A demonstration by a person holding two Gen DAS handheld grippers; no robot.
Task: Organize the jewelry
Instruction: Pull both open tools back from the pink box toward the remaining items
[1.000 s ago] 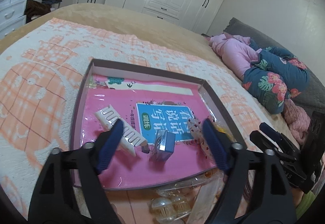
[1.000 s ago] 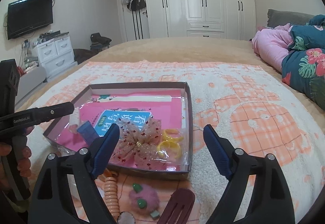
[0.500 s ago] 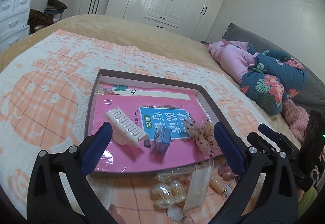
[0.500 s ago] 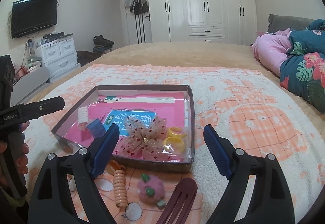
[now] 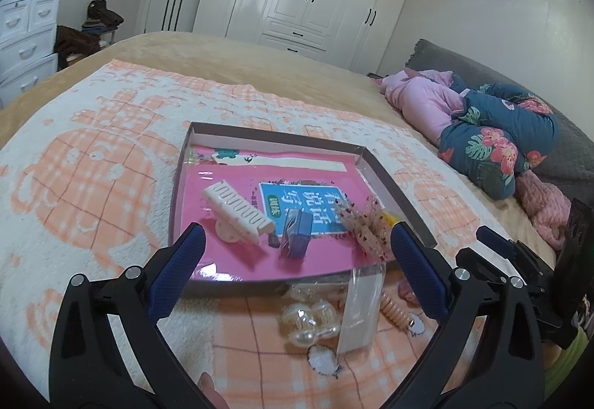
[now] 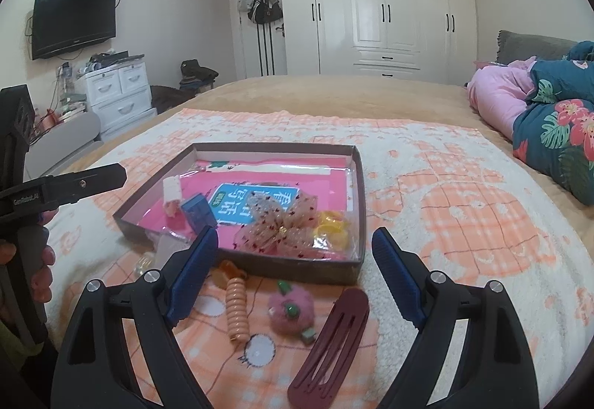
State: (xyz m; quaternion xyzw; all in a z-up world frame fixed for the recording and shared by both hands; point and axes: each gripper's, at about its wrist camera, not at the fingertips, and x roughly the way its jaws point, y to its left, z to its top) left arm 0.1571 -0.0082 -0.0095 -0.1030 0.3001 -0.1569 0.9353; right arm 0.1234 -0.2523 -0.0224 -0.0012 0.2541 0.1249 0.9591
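The left gripper (image 5: 295, 253) has just spread its jaws, empty, and pulled back from the tray (image 5: 393, 192), leaving the blue box (image 5: 295, 234) at frame centre. The right gripper (image 6: 295, 273) hovers wide open, ready for another piece.

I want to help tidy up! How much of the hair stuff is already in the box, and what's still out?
Done: the white clip, blue clip, sparkly bow and yellow rings lie in the box. In hand: nothing; the left gripper, whose jaws just opened wider, and the right gripper are both open and empty. Left on the blanket: pearl clip, coil hair tie, pink pom-pom, dark red clip, clear packet.
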